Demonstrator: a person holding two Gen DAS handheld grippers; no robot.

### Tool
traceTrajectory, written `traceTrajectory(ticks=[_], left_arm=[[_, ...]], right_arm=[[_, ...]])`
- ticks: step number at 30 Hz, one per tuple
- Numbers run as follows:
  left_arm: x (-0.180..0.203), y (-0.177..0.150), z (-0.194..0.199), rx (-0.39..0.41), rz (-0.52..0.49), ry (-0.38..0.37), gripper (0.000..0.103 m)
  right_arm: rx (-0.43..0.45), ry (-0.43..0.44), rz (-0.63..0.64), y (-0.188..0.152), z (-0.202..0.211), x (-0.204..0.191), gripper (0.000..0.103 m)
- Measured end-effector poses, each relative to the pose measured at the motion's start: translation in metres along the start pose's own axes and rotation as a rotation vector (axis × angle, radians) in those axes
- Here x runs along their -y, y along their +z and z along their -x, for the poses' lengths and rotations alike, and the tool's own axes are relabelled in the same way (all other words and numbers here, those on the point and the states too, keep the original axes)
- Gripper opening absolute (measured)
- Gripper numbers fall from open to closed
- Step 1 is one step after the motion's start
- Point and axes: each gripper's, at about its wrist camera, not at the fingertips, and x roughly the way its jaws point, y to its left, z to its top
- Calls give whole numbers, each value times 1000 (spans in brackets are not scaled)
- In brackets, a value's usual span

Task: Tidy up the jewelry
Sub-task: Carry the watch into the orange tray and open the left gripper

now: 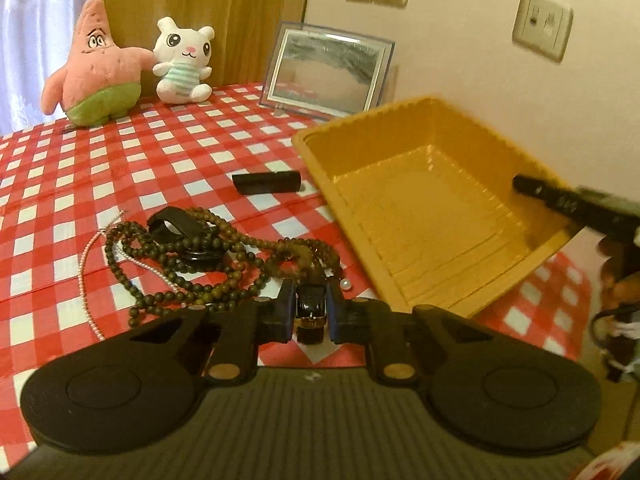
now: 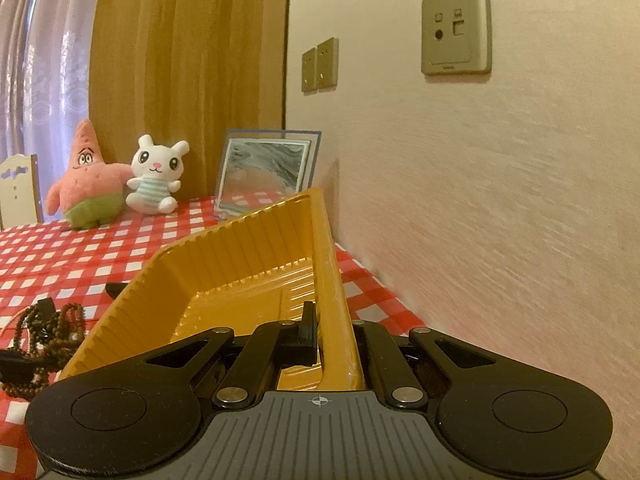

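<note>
A yellow ribbed tray (image 1: 424,208) stands tilted on the checkered table, its right side lifted. My right gripper (image 2: 324,334) is shut on the tray's right wall (image 2: 330,280); its finger (image 1: 560,200) shows over the rim in the left wrist view. My left gripper (image 1: 311,310) is shut on a small black and gold piece (image 1: 310,312), just above the table beside a tangle of brown bead necklaces (image 1: 208,264). A thin pearl strand (image 1: 86,268), a black strap (image 1: 172,224) and a loose pearl (image 1: 346,284) lie in or by the tangle. The beads (image 2: 44,340) show at left in the right wrist view.
A black bar (image 1: 266,182) lies on the red checkered cloth (image 1: 80,168) left of the tray. A pink star plush (image 1: 94,68), a white bunny plush (image 1: 182,64) and a framed picture (image 1: 326,68) stand at the back. The wall (image 2: 500,220) is close on the right.
</note>
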Motion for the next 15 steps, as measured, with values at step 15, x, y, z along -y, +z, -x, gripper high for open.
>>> traceTrajectory(ticks=[15], left_arm=[[-4, 20, 33, 47, 56, -23, 0]], right_arm=[[-4, 0, 19, 3, 11, -6, 4]])
